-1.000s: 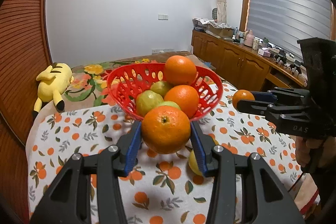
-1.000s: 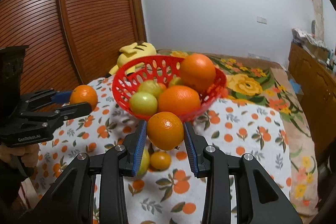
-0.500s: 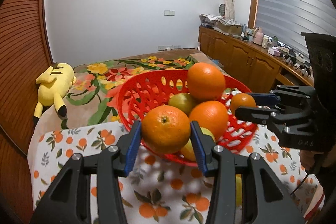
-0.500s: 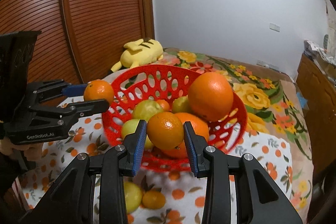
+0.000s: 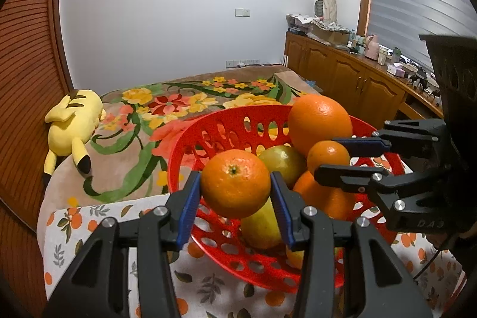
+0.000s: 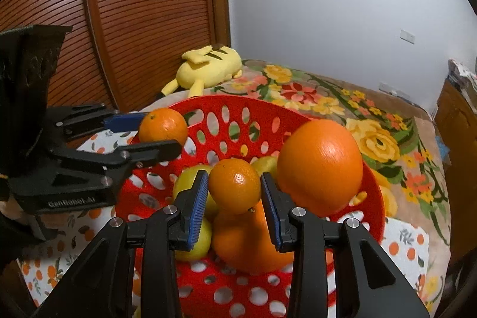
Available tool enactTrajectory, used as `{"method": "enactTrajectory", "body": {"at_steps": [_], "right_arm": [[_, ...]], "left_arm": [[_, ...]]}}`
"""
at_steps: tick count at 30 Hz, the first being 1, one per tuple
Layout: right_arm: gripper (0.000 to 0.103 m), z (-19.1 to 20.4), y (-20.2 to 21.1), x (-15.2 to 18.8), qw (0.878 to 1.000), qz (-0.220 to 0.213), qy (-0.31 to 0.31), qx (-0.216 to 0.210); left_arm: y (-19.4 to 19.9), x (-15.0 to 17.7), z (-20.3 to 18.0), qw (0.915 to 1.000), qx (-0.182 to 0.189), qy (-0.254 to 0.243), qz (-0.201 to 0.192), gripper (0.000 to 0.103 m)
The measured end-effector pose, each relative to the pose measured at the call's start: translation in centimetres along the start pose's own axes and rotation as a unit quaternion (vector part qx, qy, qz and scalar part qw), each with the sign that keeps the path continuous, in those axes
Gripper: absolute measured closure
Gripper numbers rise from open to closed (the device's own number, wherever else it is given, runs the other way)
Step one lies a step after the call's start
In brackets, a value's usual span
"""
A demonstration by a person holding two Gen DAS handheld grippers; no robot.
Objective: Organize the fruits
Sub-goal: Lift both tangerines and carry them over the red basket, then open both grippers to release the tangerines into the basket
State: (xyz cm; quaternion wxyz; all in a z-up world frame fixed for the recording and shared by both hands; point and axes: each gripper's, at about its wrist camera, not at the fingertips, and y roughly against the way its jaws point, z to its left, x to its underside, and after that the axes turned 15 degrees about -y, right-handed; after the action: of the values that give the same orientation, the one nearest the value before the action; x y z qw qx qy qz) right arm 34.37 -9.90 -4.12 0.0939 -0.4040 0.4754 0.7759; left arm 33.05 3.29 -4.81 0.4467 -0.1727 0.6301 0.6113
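The red basket [image 5: 190, 139] already holds most of the fruit: one large orange [image 5: 320, 121] on top, green-yellow fruits and further oranges beneath. Two pieces remain to be released. The left gripper [image 5: 235, 189] clamps a medium orange [image 5: 235, 184] above the near rim; the right gripper [image 6: 234, 189] clamps a small orange [image 6: 234, 187] above the pile, directly ahead of its jaws. Both are round, glossy and unblemished. More fruit may lie on the cloth below the basket; not confirmable.
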Motion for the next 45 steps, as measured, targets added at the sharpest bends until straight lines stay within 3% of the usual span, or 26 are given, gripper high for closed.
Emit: {"method": "enactTrajectory", "body": {"at_steps": [10,13,45], "right_arm": [[0.067,0.4,-1.5,-0.7,1.0,0.007,0.002,0.001],[0.057,0.4,-1.4,-0.9,1.0,-0.004,-0.004,0.005],[0.057,-1.7,3.8,2.6,0.999,-0.015,-0.04,0.009]], "left_arm": [[-0.4,0.4,-0.3,0.9999,0.015,-0.001,0.001,0.058],[-0.3,0.5,-0.2,0.9999,0.017,0.0,0.0,0.058],[1.0,0.2,-0.9,0.9998,0.009,-0.016,-0.01,0.055]]}}
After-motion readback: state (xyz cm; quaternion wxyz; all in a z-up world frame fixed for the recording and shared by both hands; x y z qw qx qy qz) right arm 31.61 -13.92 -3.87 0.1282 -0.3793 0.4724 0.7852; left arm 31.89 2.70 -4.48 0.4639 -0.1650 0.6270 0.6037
